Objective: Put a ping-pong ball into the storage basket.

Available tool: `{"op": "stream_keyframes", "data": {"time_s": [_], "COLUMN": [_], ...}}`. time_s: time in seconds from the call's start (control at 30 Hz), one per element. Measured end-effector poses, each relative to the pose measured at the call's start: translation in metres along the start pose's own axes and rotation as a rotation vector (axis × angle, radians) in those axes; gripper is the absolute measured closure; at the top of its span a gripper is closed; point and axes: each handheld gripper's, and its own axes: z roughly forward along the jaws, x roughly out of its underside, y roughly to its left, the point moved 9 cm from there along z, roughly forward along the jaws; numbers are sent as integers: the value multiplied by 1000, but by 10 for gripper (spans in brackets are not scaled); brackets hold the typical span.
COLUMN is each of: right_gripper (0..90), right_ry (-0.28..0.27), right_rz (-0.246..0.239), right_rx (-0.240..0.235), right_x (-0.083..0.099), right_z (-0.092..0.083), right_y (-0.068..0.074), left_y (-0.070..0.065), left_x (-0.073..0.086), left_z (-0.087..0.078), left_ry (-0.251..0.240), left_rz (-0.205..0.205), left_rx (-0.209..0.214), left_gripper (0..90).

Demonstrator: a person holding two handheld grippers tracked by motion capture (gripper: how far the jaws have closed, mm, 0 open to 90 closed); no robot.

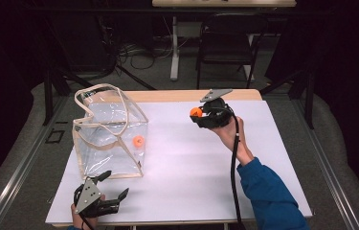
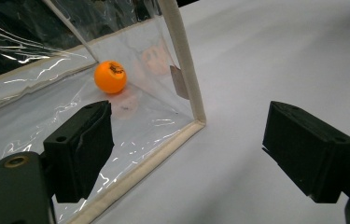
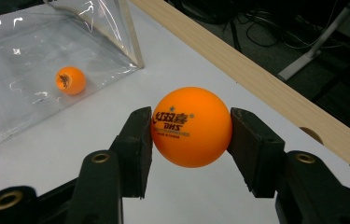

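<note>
My right gripper [image 3: 191,135] is shut on an orange ping-pong ball [image 3: 191,127], held above the white table toward the back; in the high view that gripper [image 1: 199,115] points left with the ball [image 1: 196,112] at its tip. A clear plastic bag [image 1: 110,132] with cream trim stands at the left, with a second orange ball [image 1: 138,141] inside it, also seen in the left gripper view [image 2: 110,76] and the right gripper view [image 3: 70,80]. My left gripper [image 1: 116,184] rests near the front edge, open, its jaws straddling the bag's front corner [image 2: 196,122] with nothing between them.
The white sheet [image 1: 191,167] covers a wooden table whose back edge [image 3: 275,88] runs close behind the right gripper. A black chair [image 1: 227,43] and a table leg [image 1: 174,48] stand on the floor beyond. A blue sleeve [image 1: 270,196] enters from the lower right.
</note>
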Motion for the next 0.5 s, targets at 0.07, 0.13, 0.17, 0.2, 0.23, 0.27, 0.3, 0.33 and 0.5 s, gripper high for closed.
{"op": "stream_keyframes", "data": {"time_s": [0.07,0.13,0.17,0.2,0.23,0.27,0.3,0.33,0.5], "right_gripper": [506,506,506,506,506,506,506,506,506], "right_ry": [-3,-7,-11,-10,-12,-16,-20,-23,-33], "right_rz": [-9,-9,-12,-17,-14,-12,-13,-12,-14], "right_rx": [1,0,0,-1,0,2,2,2,0], "right_x": [-2,-3,-4,-5,-5,-7,-7,-9,-13], "right_z": [-1,-2,-3,-3,-4,-4,-5,-6,-8], "right_y": [0,1,1,1,1,1,1,1,1], "left_y": [0,0,0,0,0,0,0,0,0], "left_x": [0,0,0,0,0,0,0,0,0], "left_z": [0,0,0,0,0,0,0,0,0], "left_ry": [0,1,0,0,-1,0,0,0,0], "left_rz": [0,1,0,0,0,1,1,1,1], "left_rx": [1,1,1,0,1,0,1,1,1], "left_gripper": [160,160,160,160,160,160,160,160,160]}}
